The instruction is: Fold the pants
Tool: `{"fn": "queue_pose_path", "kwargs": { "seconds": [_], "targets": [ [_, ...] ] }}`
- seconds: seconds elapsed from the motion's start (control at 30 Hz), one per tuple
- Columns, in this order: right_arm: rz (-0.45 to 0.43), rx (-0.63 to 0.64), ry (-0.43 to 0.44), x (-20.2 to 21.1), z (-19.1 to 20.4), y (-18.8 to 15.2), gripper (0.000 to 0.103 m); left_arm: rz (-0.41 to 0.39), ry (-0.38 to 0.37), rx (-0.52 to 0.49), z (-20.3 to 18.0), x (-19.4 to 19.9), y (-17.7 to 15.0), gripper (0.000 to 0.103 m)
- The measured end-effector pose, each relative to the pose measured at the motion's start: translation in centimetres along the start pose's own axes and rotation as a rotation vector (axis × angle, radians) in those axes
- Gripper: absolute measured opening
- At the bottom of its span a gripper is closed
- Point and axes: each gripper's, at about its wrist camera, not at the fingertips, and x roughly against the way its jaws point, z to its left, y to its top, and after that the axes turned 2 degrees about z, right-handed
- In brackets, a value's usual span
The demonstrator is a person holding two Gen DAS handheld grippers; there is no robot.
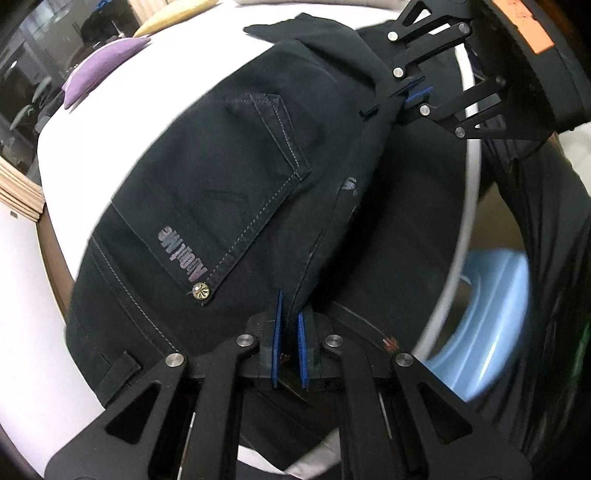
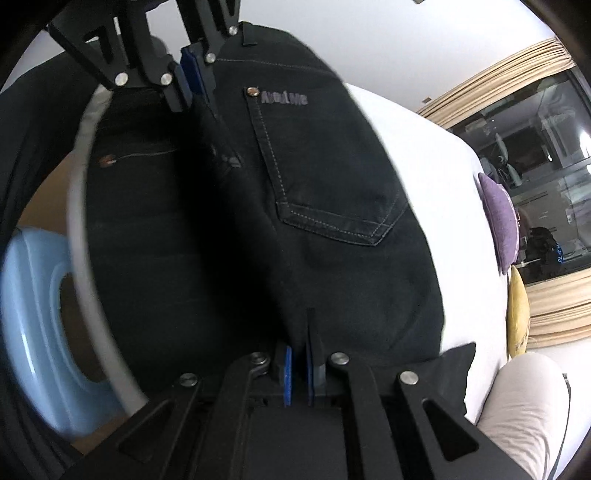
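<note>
Dark navy pants with a stitched back pocket and purple lettering lie partly on a white bed, one side lifted along a fold. My left gripper is shut on the pants' folded edge near the waistband. My right gripper shows at the top right of the left wrist view, shut on the same edge further down the leg. In the right wrist view the pants fill the middle, my right gripper pinches the fabric, and the left gripper grips at the top left.
A purple cushion and a yellow cushion lie on the bed's far side. A light blue tub stands on the floor beside the bed's edge. A pale bolster lies at the lower right. A window with beige curtains is beyond.
</note>
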Motion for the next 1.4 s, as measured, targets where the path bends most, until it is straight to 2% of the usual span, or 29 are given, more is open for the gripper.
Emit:
{"fn": "queue_pose_path", "kwargs": {
  "seconds": [0.1,0.27,0.33,0.37,0.43,0.47,0.6,0.63,1.03,1.23,1.33,1.4],
  "targets": [
    [0.019,0.017,-0.020,0.2,1.2,-0.7,0.006,0.004,-0.002,-0.006,-1.1,0.3,-0.6,0.006],
    [0.037,0.013,-0.035,0.7,2.6,-1.3,0.006,0.019,-0.003,-0.043,-0.9,0.8,-0.6,0.006],
    [0.040,-0.001,-0.027,0.4,2.5,-1.1,0.006,0.025,0.000,-0.050,-0.9,0.8,-0.1,0.006],
    [0.040,-0.004,-0.028,-0.9,0.7,-0.9,0.006,0.026,0.002,-0.047,-0.3,0.5,0.9,0.006],
    [0.046,-0.004,-0.041,-1.5,0.6,-0.8,0.007,0.025,0.007,-0.041,-0.3,0.2,1.2,0.006],
    [0.048,-0.001,-0.047,-0.8,1.9,-1.5,0.007,0.024,0.016,-0.045,-0.4,0.2,1.3,0.006],
    [0.053,-0.025,-0.045,-0.3,3.3,-2.2,0.007,0.020,0.034,-0.069,-1.8,0.1,0.6,0.006],
    [0.052,-0.040,-0.036,-0.3,3.0,-2.2,0.007,0.017,0.035,-0.066,-2.1,0.8,-0.5,0.006],
    [0.071,-0.060,-0.049,-0.4,4.2,-2.7,0.008,-0.013,0.052,-0.037,-3.3,0.2,-2.0,0.009],
    [0.065,-0.079,-0.053,-1.2,4.5,-2.9,0.010,0.020,-0.038,-0.062,-3.0,3.2,-2.1,0.016],
    [0.061,-0.086,-0.061,-2.1,4.5,-2.7,0.010,-0.022,-0.072,-0.013,-1.9,5.1,-0.3,0.017],
    [0.054,-0.125,-0.048,-2.5,4.2,-2.6,0.011,-0.084,-0.084,0.016,-1.5,5.8,1.8,0.017]
  ]
}}
